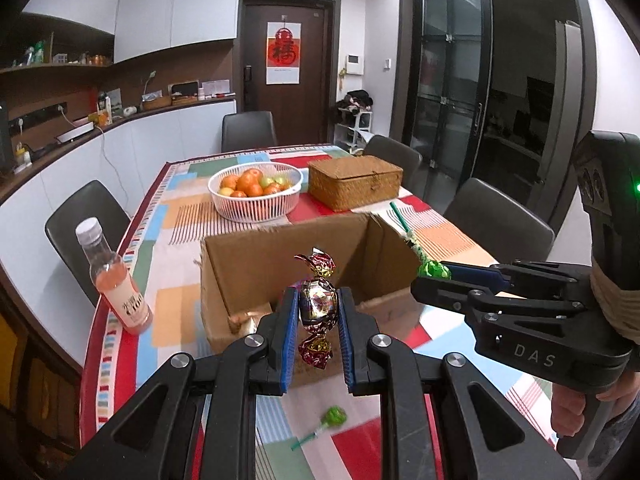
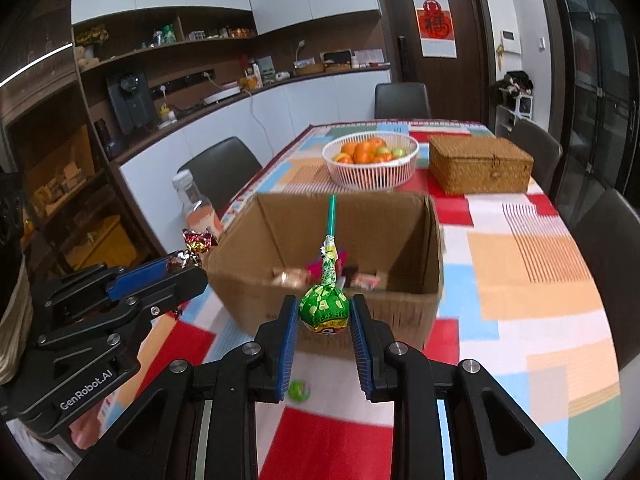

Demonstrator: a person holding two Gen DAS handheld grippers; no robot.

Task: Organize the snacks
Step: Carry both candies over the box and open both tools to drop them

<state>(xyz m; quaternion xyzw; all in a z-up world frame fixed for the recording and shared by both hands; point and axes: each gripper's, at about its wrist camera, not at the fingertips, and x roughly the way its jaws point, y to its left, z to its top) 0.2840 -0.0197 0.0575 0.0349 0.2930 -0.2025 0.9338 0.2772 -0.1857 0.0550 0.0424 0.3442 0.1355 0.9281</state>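
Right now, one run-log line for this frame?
left gripper: shut on foil candy | right gripper: shut on green lollipop | both beside cardboard box

Foil-wrapped candy (image 1: 318, 306): red, gold and silver twist wrapper, both ends flared, standing upright with one twist up and one down; clamped at its middle between the blue pads of the left tongs (image 1: 318, 320), above the near edge of the box.

Green lollipop (image 2: 324, 308): round head in green printed wrapper, teal stick pointing away over the box; head pinched between the right tongs (image 2: 324, 320).

Second green lollipop (image 1: 334, 416): lying flat on the table (image 1: 180, 208), just in front of the box, stick toward the left.

Cardboard box (image 2: 400, 296): brown, open-topped, flaps removed or folded; several wrapped snacks (image 2: 360, 278) on its floor.
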